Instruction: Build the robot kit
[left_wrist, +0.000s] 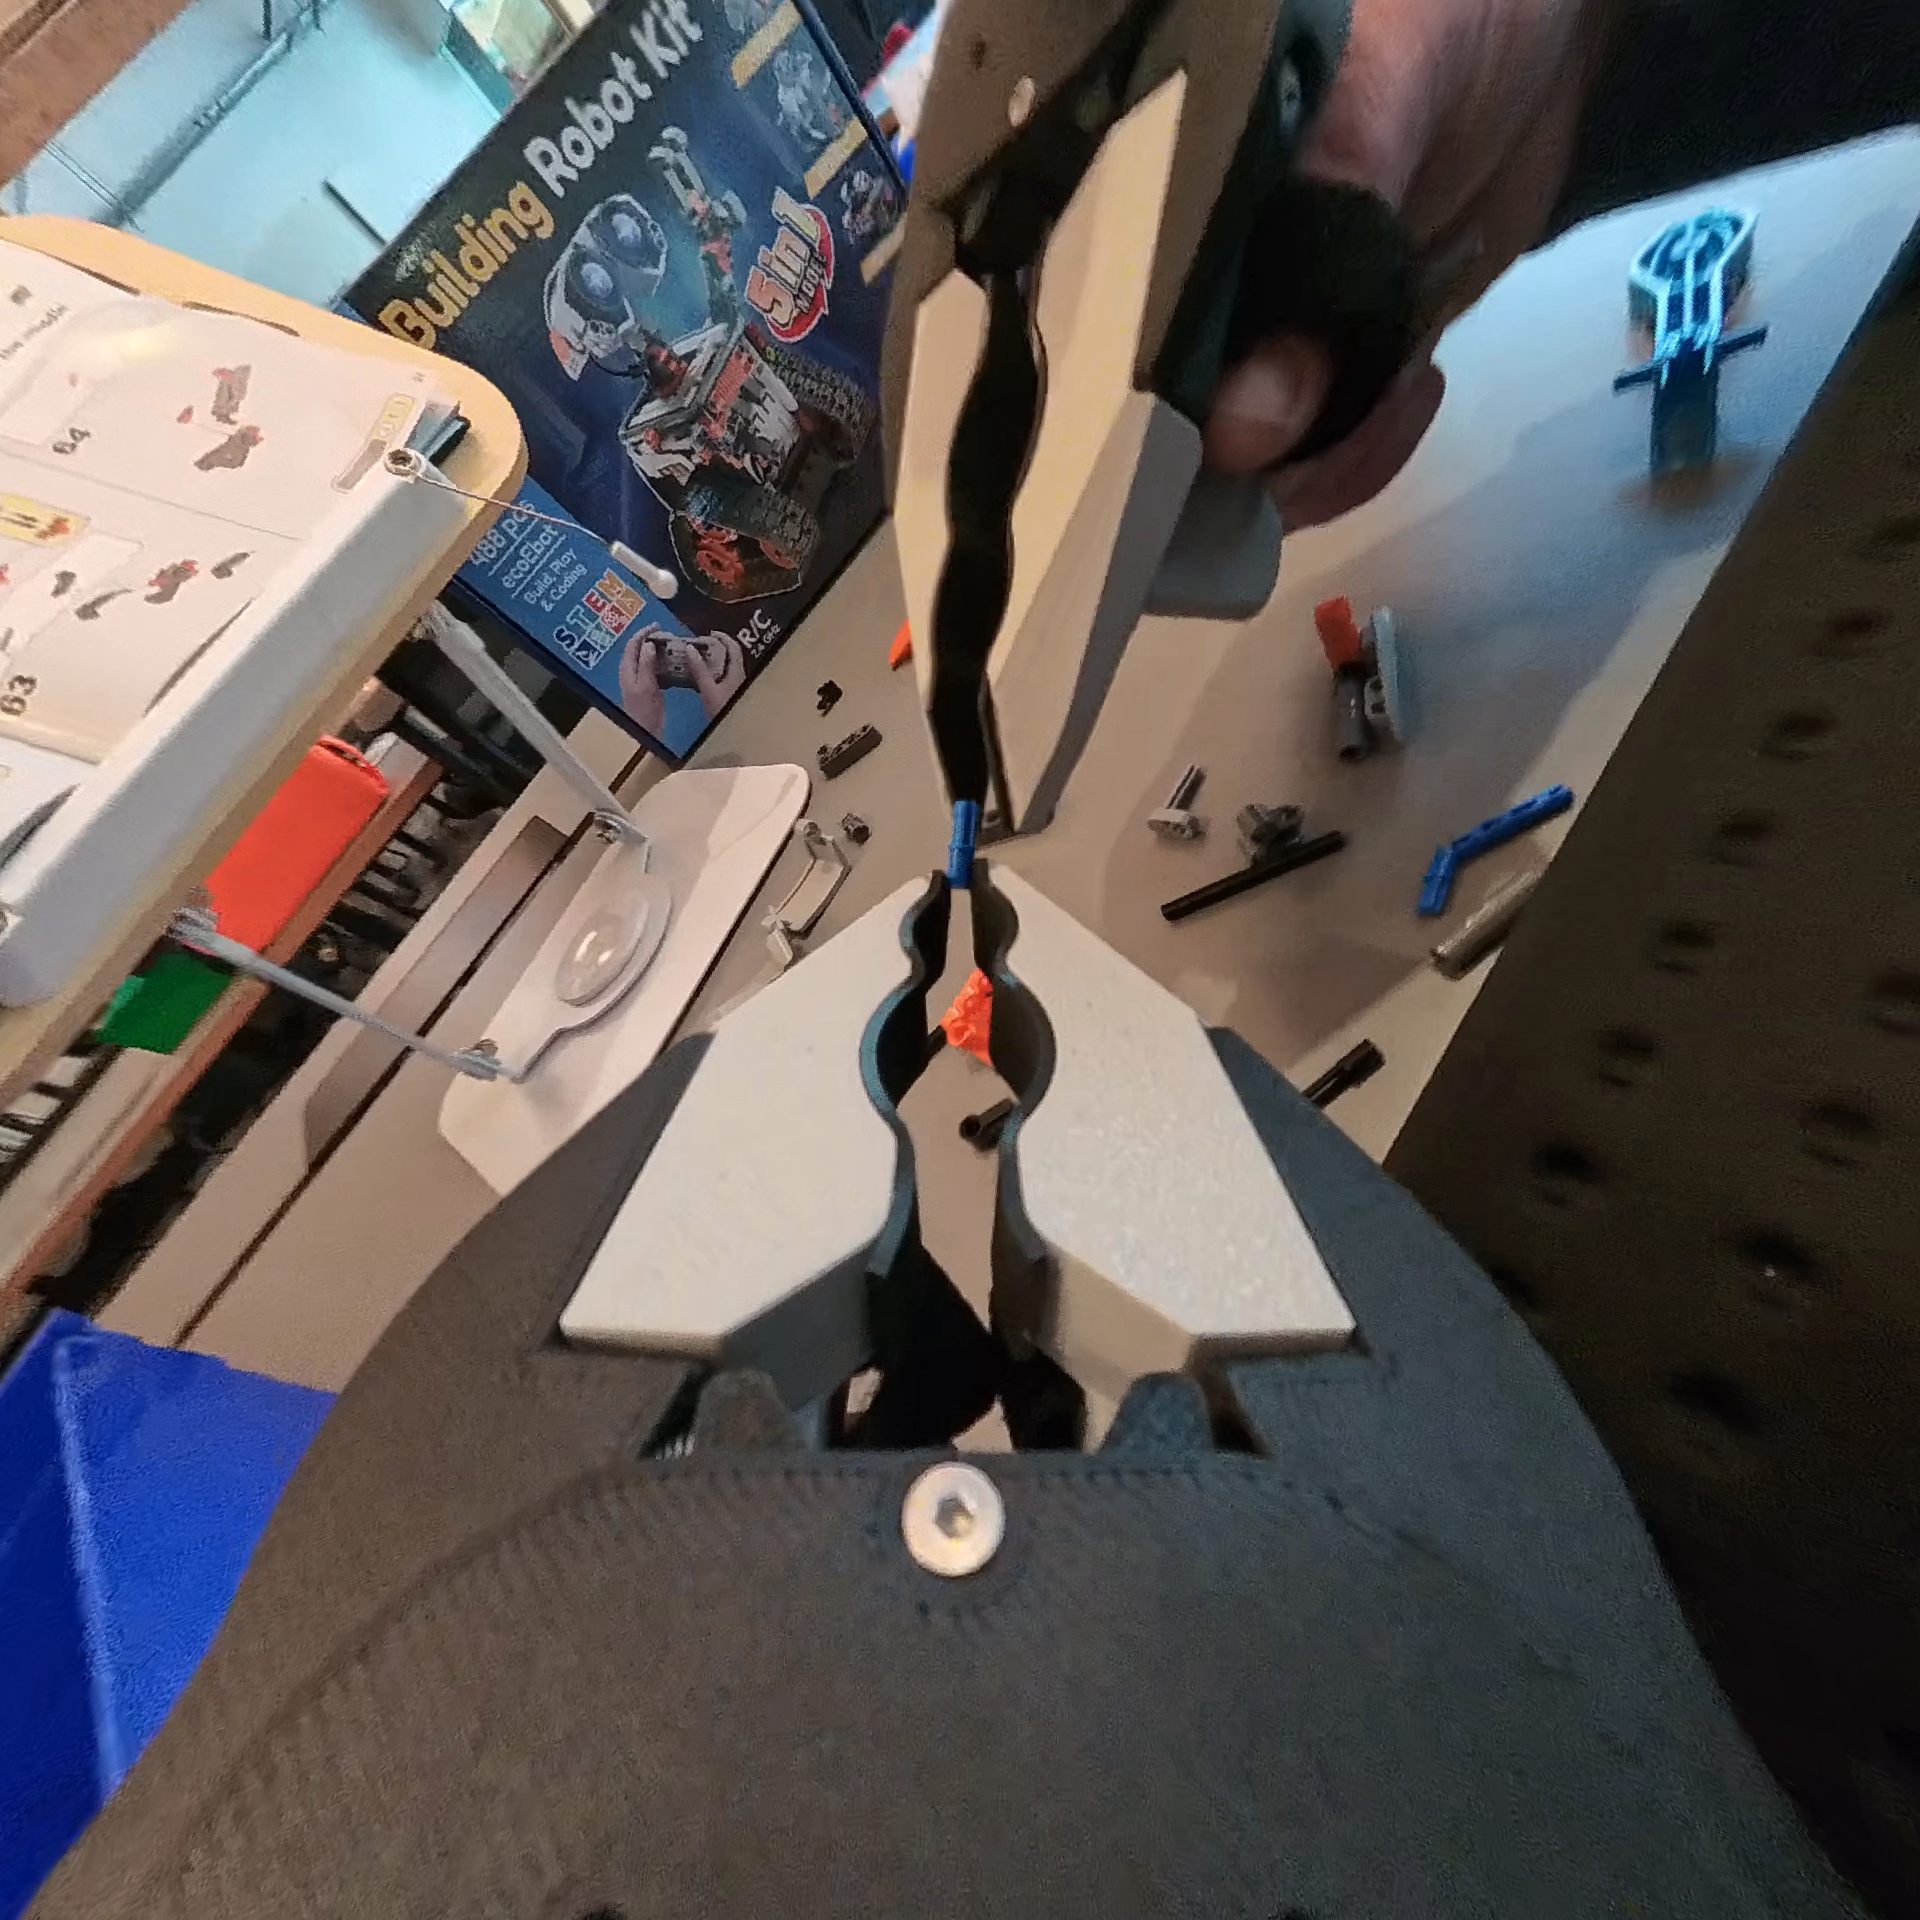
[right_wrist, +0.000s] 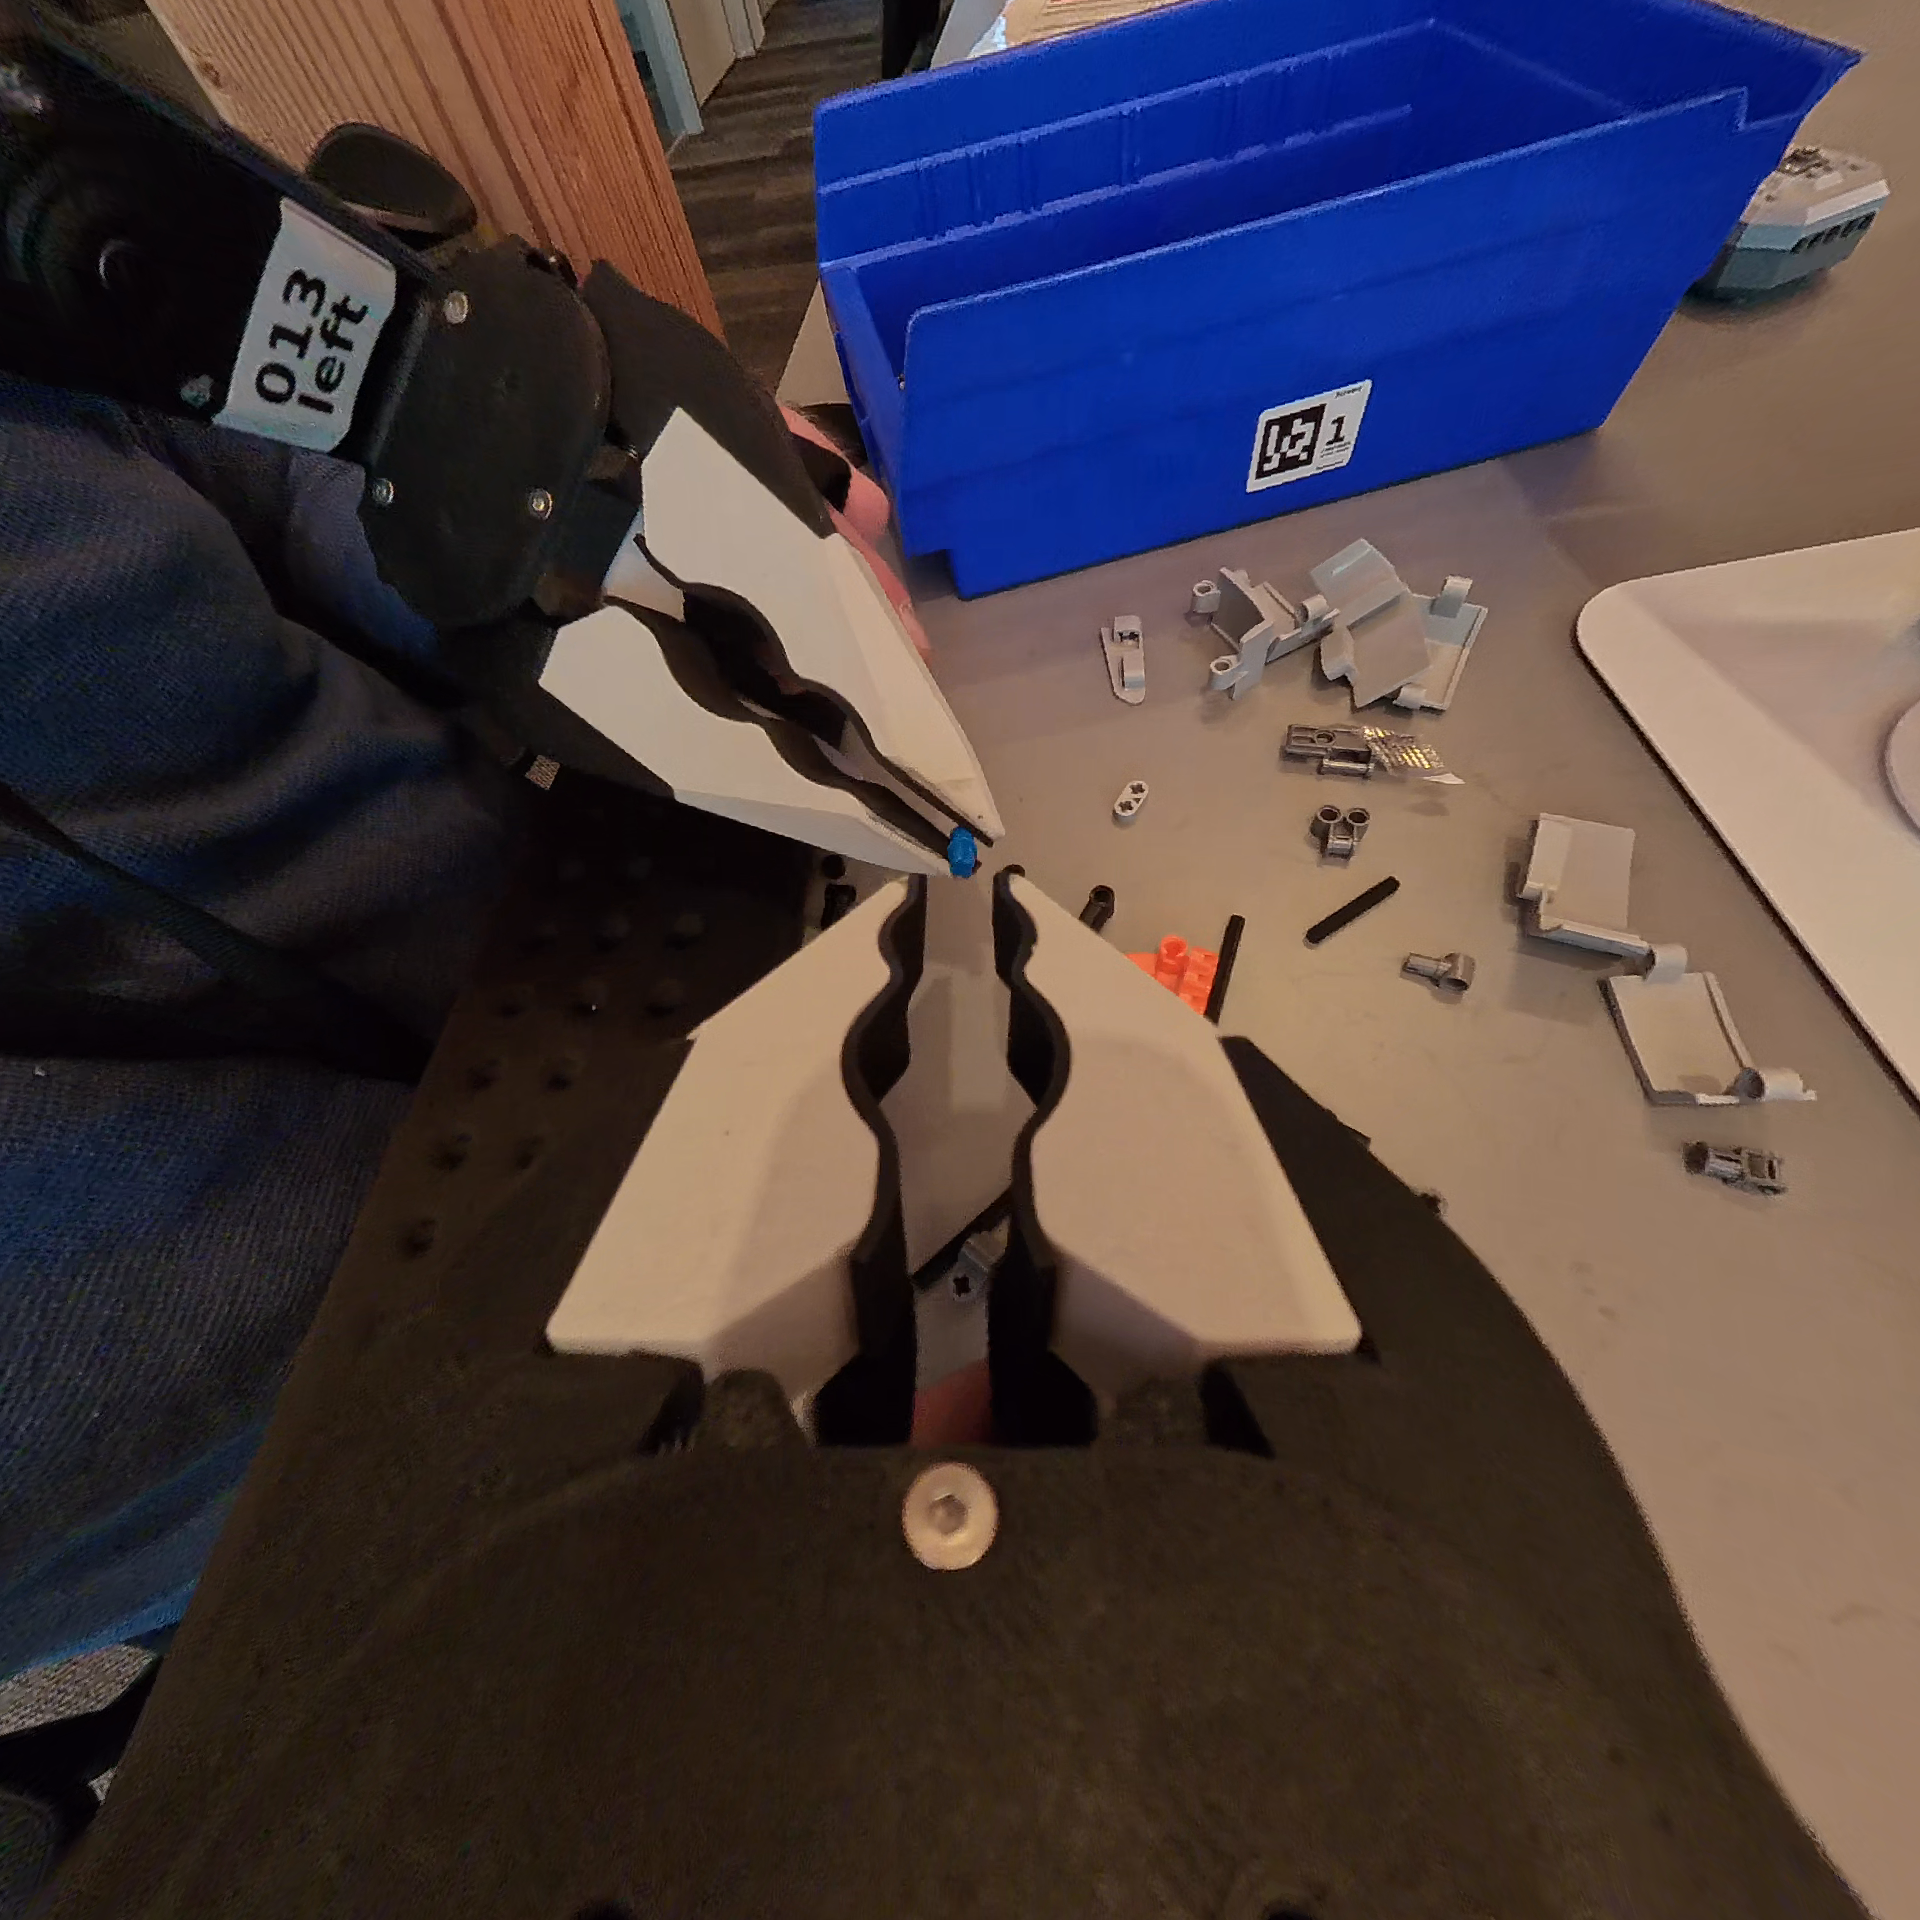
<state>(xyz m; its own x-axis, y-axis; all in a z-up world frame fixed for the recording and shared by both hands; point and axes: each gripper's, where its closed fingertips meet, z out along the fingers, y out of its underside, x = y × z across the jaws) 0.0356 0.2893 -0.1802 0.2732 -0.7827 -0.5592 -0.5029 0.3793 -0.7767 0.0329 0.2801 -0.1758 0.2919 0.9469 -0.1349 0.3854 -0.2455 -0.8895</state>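
A grey table (right_wrist: 1558, 1351) in a workroom, a blue bin (right_wrist: 1299, 343) at its far side, and both tools meet in front of that bin, tip to tip. The left gripper (right_wrist: 975, 840) comes in from the bin's left with its fingers pressed together on a small blue pin (right_wrist: 961, 852), nipped by one end at the very tips, so the other end pokes out free and reachable. The right gripper (right_wrist: 958, 883) faces it with fingers spread a little, a clear gap between them, tips just beside the pin's free end; whether they touch it I can't tell. So the pin is up off the table, in the left fingers, in front of the bin. Loose grey parts (right_wrist: 1340, 634) lie scattered before the bin, short black axles (right_wrist: 1351, 909) and an orange piece (right_wrist: 1174, 961) nearer the grippers, probably spread out so each is easy to pick. In the left wrist view a hand (left_wrist: 1403, 260) grips the right tool, with a dark kit box (left_wrist: 644, 416) propped up behind and an open instruction booklet (left_wrist: 156, 499) on a stand, angled for reading.
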